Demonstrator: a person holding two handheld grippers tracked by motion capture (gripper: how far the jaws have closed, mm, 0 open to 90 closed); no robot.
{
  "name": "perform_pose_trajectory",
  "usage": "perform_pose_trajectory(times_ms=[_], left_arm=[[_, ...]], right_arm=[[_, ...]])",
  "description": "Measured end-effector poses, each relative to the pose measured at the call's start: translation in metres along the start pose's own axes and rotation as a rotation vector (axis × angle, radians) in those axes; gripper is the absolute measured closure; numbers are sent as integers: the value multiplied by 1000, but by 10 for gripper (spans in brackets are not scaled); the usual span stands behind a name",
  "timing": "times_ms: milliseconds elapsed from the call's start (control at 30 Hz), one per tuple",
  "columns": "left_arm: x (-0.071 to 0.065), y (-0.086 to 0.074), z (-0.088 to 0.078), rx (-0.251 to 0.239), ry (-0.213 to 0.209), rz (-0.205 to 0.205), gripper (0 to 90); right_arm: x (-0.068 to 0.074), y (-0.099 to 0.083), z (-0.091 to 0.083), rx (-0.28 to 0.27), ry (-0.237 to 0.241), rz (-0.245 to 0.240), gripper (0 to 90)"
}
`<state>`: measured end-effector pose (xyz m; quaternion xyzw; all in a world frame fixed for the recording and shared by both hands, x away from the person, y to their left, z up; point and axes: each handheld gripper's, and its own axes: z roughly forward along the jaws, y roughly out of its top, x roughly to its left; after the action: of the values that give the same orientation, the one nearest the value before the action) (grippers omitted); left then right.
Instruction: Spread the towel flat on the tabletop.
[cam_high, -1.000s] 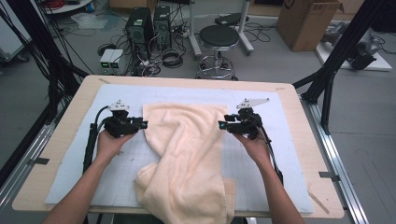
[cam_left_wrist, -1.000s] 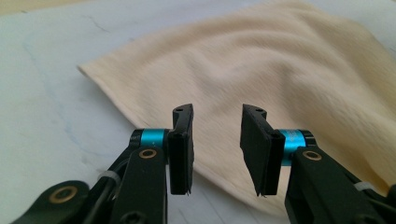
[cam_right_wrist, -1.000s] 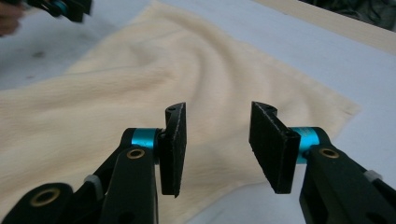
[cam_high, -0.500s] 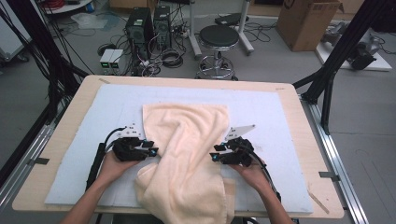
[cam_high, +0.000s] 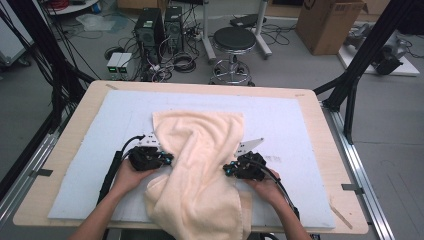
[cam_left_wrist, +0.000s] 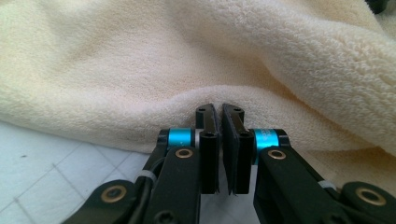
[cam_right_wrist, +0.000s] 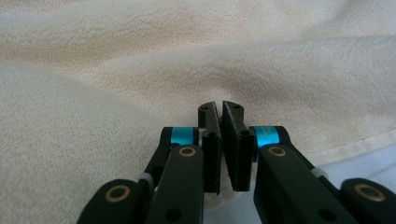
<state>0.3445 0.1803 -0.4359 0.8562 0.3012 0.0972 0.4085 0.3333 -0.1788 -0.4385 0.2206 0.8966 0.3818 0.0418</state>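
Note:
A cream towel (cam_high: 200, 150) lies rumpled on the pale blue mat (cam_high: 95, 130), with its near end hanging over the table's front edge. My left gripper (cam_high: 169, 159) is at the towel's left side and my right gripper (cam_high: 227, 170) at its right side, both pointing inward. In the left gripper view the jaws (cam_left_wrist: 219, 109) have just been closing and now meet, pinching a pucker of the towel (cam_left_wrist: 140, 70) at its edge. The right gripper (cam_right_wrist: 219, 107) has likewise just closed, with folds of the towel (cam_right_wrist: 116, 93) gathering at its tips.
The mat covers a wooden table (cam_high: 320, 105) framed by black struts. On the floor beyond stand a stool (cam_high: 234, 40), computer boxes (cam_high: 150, 25) with cables and a cardboard box (cam_high: 325, 22). Bare mat lies left and right of the towel.
Both hands came nearer along the towel's sides and sank to the mat. Both pairs of jaws have shut on the towel's edges.

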Motion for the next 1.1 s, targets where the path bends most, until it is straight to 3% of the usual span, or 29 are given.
perform_pose_trajectory(times_ms=[133,333,500,567,600,700,800,900,1000,1100], left_arm=[[9,-2,-25,-38,23,-22,860],[30,-11,-63,-95,65,-92,861],[36,-11,-68,-121,68,-111,862],[34,-11,-63,-94,72,-98,856],[32,-11,-61,-88,69,-90,841],[29,-16,-64,-134,44,-105,717],[26,-21,-69,-145,42,-107,623],[21,-29,-73,-154,18,-115,615],[9,-40,-76,-148,-35,-100,625],[-1,-47,-74,-143,-86,-97,642]], right_arm=[[-3,-2,-12,-2,-20,10,877],[-17,-7,-36,-25,-84,54,877],[-26,-11,-44,-31,-130,79,876],[-29,-12,-41,-14,-143,89,874],[-29,-12,-38,-2,-153,84,867],[-27,-11,-32,15,-143,85,835],[-27,-11,-32,0,-135,93,769],[-25,-9,-36,-40,-124,104,702],[-15,-8,-43,-89,-94,92,666],[-1,-8,-42,-90,-55,72,626]])
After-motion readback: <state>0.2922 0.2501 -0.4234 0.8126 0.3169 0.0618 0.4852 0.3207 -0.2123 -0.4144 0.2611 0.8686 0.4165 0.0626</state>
